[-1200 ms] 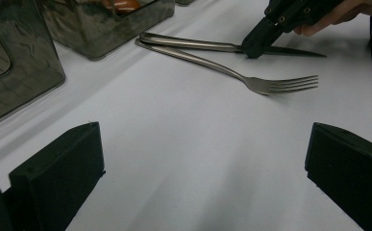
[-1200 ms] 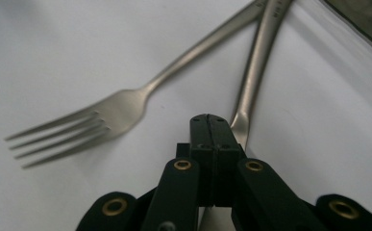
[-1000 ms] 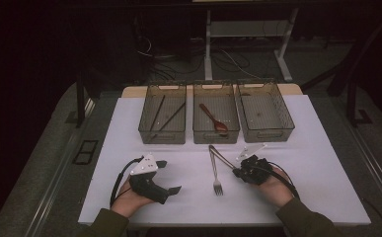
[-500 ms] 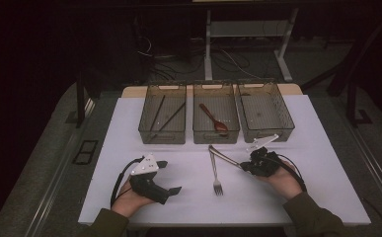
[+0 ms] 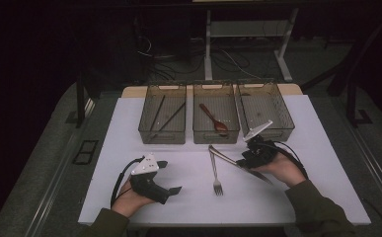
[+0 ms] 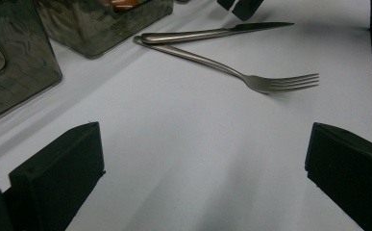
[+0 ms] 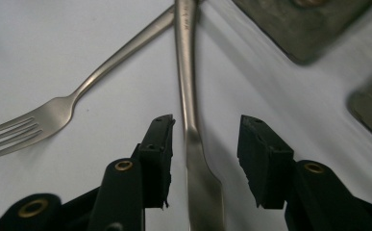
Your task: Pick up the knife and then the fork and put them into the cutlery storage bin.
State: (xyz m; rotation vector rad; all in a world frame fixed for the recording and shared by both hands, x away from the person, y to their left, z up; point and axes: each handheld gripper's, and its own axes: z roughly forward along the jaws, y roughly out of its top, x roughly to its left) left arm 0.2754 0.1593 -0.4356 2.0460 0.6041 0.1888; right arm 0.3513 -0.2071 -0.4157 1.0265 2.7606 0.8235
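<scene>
The right tool (image 7: 204, 144) had just been opening, its jaws straddling the knife (image 7: 188, 110) without pressing it. The knife lay on the counter (image 5: 277, 197). Step in hand: grasping. Next: close squarely on the blade. The left tool (image 6: 203, 163) stood wide, empty.

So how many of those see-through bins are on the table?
3, in a row at the table's far side: left bin holding dark sticks, middle bin holding a reddish spoon, right bin.

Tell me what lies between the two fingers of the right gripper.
In the right gripper view, the knife lies on the white table between the right gripper's fingers, which have just been opening, with a gap on each side. The fork lies off to one side.
</scene>
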